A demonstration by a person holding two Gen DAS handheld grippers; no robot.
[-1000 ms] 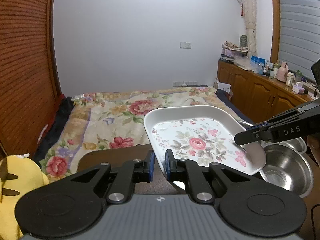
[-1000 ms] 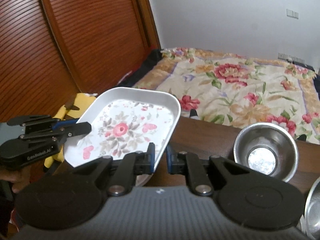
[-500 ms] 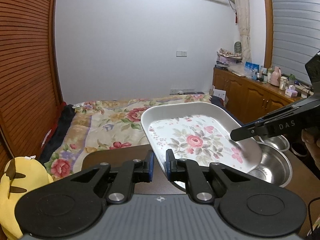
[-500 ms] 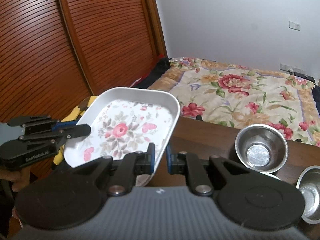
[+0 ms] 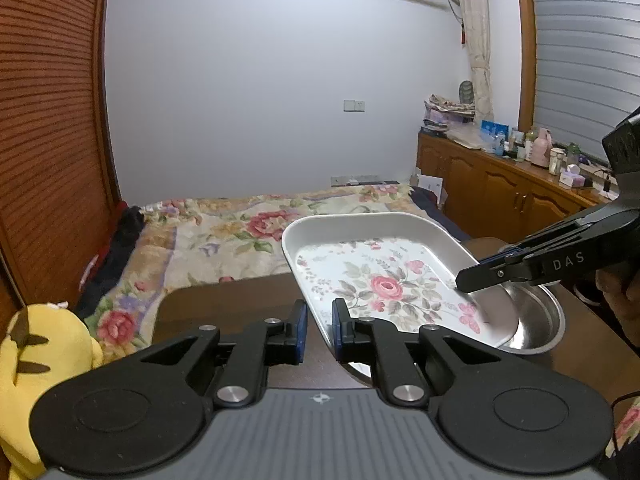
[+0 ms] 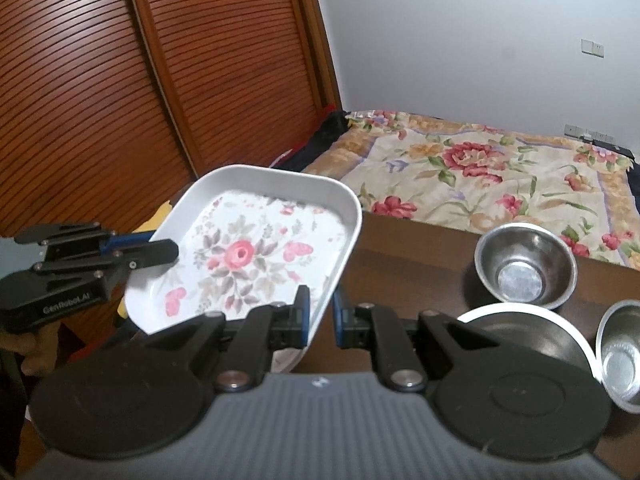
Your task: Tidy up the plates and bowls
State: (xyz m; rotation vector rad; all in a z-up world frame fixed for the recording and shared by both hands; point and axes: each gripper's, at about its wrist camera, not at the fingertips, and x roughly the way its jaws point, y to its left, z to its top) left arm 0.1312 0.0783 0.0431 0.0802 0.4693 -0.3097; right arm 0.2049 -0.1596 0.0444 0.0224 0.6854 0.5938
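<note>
A white rectangular plate with a rose pattern [image 5: 384, 276] [image 6: 248, 256] is held in the air above the dark wooden table [image 5: 224, 300]. My left gripper [image 5: 319, 330] is shut on the plate's near-left edge. My right gripper [image 6: 321, 314] is shut on the plate's opposite edge. The right gripper also shows in the left wrist view [image 5: 472, 280], and the left gripper shows in the right wrist view [image 6: 168, 250]. A steel bowl [image 5: 536, 320] sits partly hidden under the plate.
Steel bowls stand on the table: one at the far right [image 6: 524, 266], a wide one [image 6: 532, 334] nearer, a small one [image 6: 622, 352] at the right edge. A floral bed [image 6: 480, 168] lies beyond the table. A yellow plush toy [image 5: 36, 364] sits at the left.
Both grippers have raised the plate higher above the table. The bowls now appear lower and farther below it. Both grips are unchanged.
</note>
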